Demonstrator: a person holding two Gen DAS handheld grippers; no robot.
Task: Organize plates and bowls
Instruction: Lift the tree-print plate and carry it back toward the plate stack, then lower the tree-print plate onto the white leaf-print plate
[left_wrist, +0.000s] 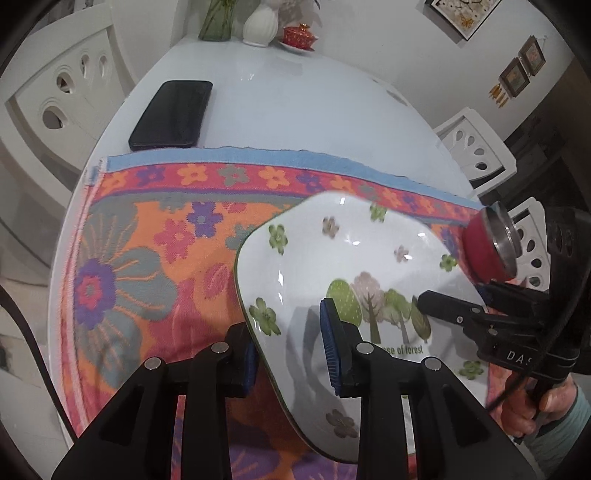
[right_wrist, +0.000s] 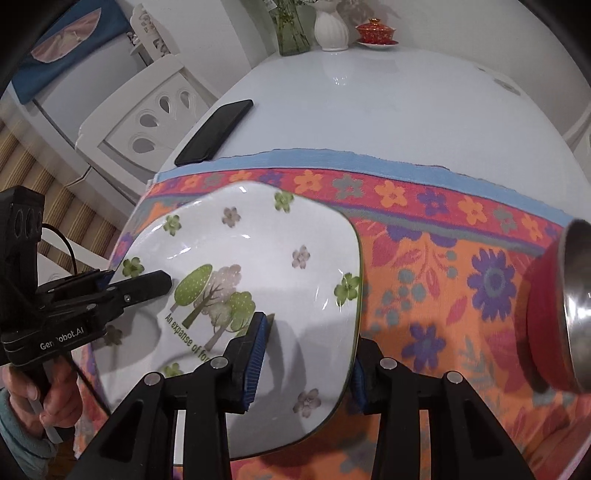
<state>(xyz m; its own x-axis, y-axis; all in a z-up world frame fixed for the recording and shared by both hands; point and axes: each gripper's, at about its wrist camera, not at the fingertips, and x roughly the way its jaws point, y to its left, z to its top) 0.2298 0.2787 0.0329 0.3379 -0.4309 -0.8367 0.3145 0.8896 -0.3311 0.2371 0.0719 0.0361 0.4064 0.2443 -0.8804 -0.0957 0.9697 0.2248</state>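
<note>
- the square white plate (left_wrist: 332, 251) with tree and flower print was held tilted above the floral cloth (left_wrist: 147, 258), gripped on opposite rims.
- the left gripper (left_wrist: 291, 354) was clamped on its left rim, one pad above, one below.
- the right gripper (right_wrist: 306, 358) was clamped likewise on its right rim.
- a red, steel-lined bowl (right_wrist: 554, 314) was seen on the cloth's right side.
- a black phone (left_wrist: 171, 114) lay beyond the cloth on the white table (left_wrist: 295, 110).

Each wrist camera looks steeply down along its own fingers, close over the table (left_wrist: 295, 96). Both share the plate (left_wrist: 354, 251) and far vases.
</note>
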